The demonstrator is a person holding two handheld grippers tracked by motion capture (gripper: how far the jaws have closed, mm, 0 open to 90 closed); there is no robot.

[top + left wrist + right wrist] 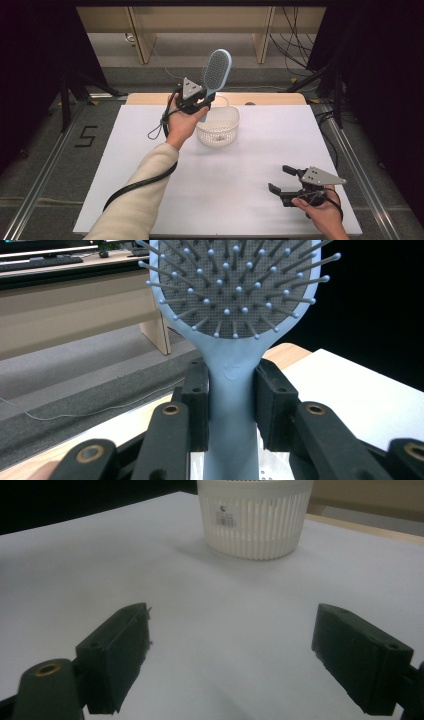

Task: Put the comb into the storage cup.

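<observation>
Left tongs (202, 101) are clamping a blue hairbrush (217, 70) by its handle, just above the white basket (218, 126); right tongs (280, 180) are gaping apart, holding nothing.

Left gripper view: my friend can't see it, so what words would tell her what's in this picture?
Two black jaws of the left gripper clamp the handle of a light blue plastic hairbrush, held upright with its ball-tipped bristles facing the camera. Behind it lie a white table and grey floor.
</observation>
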